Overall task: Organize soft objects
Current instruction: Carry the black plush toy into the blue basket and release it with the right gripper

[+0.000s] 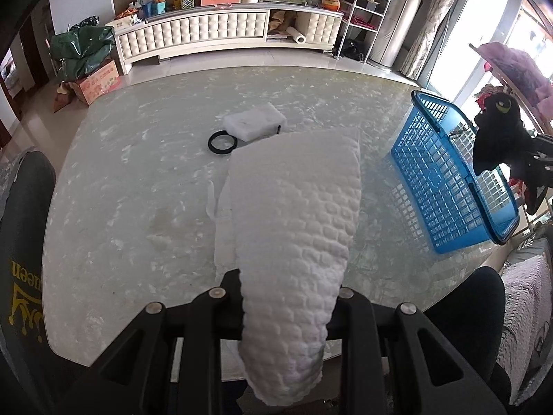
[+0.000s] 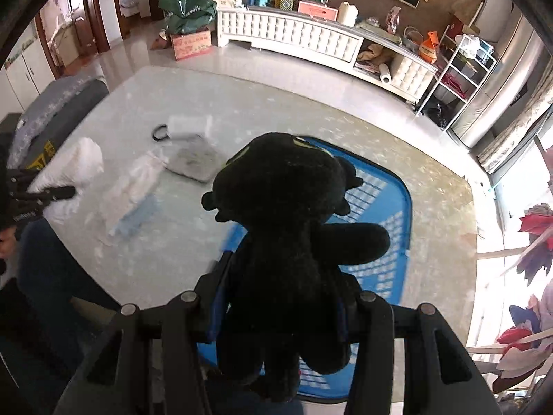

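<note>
My left gripper (image 1: 288,297) is shut on a white quilted cloth (image 1: 297,228) and holds it above the marble table (image 1: 138,173); the cloth also shows in the right wrist view (image 2: 74,166). My right gripper (image 2: 276,297) is shut on a black plush toy (image 2: 287,228) and holds it over the blue plastic basket (image 2: 383,214). In the left wrist view the plush toy (image 1: 497,131) hangs above the basket (image 1: 446,180) at the right. The fingertips of both grippers are hidden by what they hold.
A white foam block (image 1: 254,122) and a black ring (image 1: 223,142) lie mid-table. A white cloth (image 2: 134,183) and a grey cloth (image 2: 195,162) lie on the table left of the basket. Dark chair backs (image 1: 24,242) stand at the near edge. A cabinet (image 1: 207,31) lines the far wall.
</note>
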A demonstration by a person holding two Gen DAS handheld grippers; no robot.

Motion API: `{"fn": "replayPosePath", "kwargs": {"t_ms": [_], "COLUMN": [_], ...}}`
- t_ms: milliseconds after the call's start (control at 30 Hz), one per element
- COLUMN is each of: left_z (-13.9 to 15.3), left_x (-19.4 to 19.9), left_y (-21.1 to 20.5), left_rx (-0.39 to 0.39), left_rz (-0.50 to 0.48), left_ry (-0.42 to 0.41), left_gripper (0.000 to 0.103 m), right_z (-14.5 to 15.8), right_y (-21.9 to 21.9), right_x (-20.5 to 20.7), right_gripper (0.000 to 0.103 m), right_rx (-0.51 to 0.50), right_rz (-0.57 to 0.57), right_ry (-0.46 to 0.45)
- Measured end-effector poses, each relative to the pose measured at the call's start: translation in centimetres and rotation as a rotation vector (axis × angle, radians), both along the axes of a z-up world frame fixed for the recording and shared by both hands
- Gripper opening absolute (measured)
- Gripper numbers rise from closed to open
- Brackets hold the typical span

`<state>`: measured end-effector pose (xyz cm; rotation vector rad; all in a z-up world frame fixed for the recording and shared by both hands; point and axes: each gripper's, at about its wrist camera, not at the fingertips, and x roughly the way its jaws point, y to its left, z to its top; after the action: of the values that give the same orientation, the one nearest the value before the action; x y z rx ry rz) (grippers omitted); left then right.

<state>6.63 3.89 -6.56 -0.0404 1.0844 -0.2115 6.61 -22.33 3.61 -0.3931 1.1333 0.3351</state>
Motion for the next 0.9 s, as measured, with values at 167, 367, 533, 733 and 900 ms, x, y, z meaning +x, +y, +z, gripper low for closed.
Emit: {"fn": "replayPosePath", "kwargs": {"t_ms": [167, 367, 533, 733, 900], "left_z": [-0.4, -1.3, -1.5, -2.7, -3.0], "left_x": [0.6, 1.8, 2.5, 2.8, 2.8], "left_y": [-1.4, -2.8, -2.8, -2.8, -2.7], "left_rx": [-0.001, -0.023, -0.044, -0.037, -0.046], "left_rz": [-0.005, -0.018, -0.020, -0.032, -0.021], "left_ry": [0.002, 0.029, 0.025, 0.050, 0.054], "left_gripper": [0.025, 0.025, 0.025, 0.025, 0.025], "right_z": [-2.8, -6.8, -9.5, -11.9, -12.4], "right_y": [-2.0, -2.5, -1.3, 0.5, 0.7], "right_x": [0.8, 1.6, 2.0, 1.6, 1.8], "right_gripper": [0.046, 0.046, 0.046, 0.047, 0.047], "right_rx": [-0.017, -0.050, -0.089, -0.137, -0.159], "right_rz": [0.010, 0.035, 0.071, 0.099, 0.109], "right_ry": [0.067, 0.157, 0.208, 0.232, 0.235]}}
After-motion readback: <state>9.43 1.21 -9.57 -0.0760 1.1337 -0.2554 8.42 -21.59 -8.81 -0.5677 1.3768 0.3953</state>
